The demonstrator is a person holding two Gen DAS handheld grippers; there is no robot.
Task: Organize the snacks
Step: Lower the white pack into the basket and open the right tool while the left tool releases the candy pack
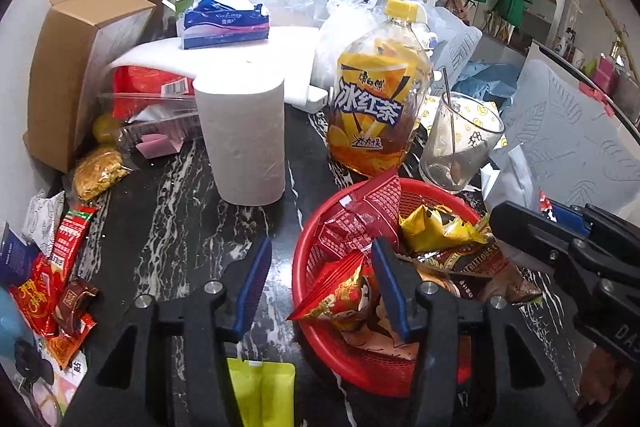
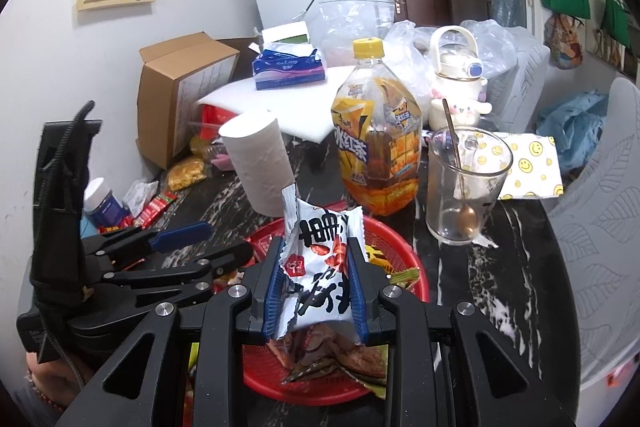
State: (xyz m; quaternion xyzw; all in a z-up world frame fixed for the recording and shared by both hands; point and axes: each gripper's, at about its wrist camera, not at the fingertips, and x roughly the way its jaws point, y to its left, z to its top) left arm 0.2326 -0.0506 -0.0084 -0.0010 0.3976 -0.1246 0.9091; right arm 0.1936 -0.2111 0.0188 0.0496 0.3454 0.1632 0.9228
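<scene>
Clamped in my right gripper, a white snack packet hangs over the red basket: light, crinkly and slippery, best pinched mid-body. My left gripper stands apart and empty across the basket rim. Only the left view shows loose red sachets at the table's left edge.

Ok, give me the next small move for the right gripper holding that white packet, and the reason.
Probably open the right gripper and let the white snack packet drop. It is clamped between the blue pads directly above the red basket, which already holds other packets, so releasing there should land it inside. The left gripper stands open and empty, at the basket's left rim.
</scene>
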